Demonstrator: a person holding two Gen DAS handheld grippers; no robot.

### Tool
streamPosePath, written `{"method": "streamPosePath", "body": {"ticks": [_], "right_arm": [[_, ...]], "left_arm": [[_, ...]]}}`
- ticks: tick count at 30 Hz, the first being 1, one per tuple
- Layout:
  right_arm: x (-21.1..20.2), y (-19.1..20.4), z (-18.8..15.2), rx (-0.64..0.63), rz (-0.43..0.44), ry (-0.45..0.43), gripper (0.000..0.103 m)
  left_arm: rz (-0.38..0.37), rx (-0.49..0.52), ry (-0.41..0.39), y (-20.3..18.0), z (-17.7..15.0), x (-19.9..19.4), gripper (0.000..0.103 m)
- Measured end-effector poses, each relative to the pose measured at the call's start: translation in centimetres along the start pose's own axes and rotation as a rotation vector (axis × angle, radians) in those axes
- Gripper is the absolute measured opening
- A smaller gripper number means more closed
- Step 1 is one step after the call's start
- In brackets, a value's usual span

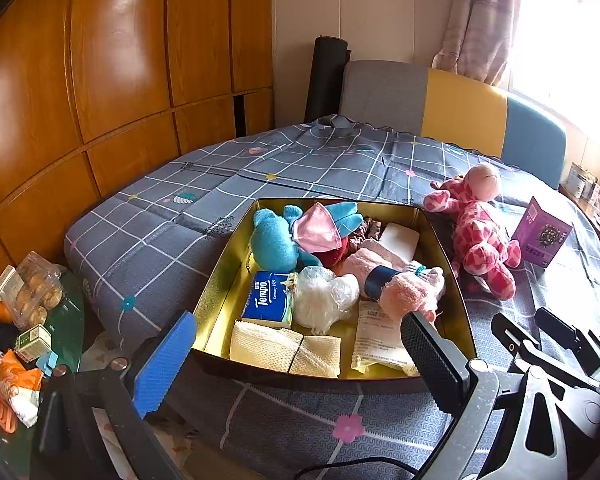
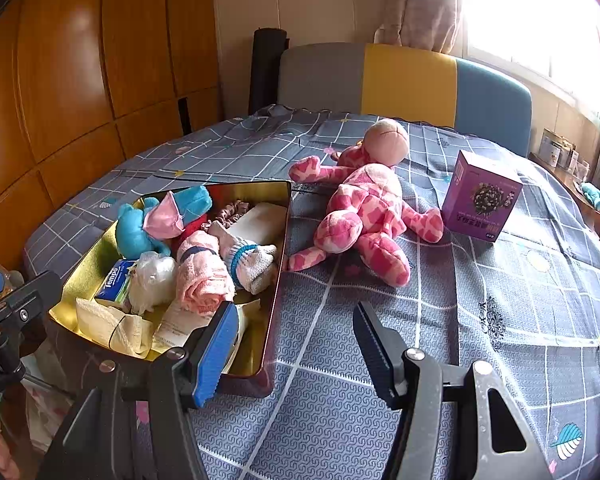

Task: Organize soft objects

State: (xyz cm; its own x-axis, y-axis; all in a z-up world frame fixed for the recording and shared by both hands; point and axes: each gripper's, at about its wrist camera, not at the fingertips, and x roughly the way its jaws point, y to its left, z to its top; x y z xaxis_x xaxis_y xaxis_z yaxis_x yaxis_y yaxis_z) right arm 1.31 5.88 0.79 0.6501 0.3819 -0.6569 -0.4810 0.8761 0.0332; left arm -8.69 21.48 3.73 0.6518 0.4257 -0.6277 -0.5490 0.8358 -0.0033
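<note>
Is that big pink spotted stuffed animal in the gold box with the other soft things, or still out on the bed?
Still out. The pink spotted plush lies sprawled on the checked bedspread, beside the gold box, not inside it.

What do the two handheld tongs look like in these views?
Both tongs share one build. The left tongs have one flat ribbed blue pad and one ribbed black pad on black-and-grey brackets with silver screws; a thin black cable runs beneath. The right tongs show the same blue pad and dark pad.
</note>
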Motion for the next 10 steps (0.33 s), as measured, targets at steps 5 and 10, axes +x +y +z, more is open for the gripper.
{"method": "streamPosePath", "body": {"ticks": [5,10], "right_arm": [[0.15,-0.06,-0.14,0.005,0.0,0.007,0.061],[0.25,-0.5,-0.08,0.018,-0.001,0.009,0.061]], "left_arm": [[0.023,-0.003,-0.019,0.05,-0.15,-0.15,0.102],[0.027,-0.006,-0.023,0.18,-0.28,-0.1,0.103]]}}
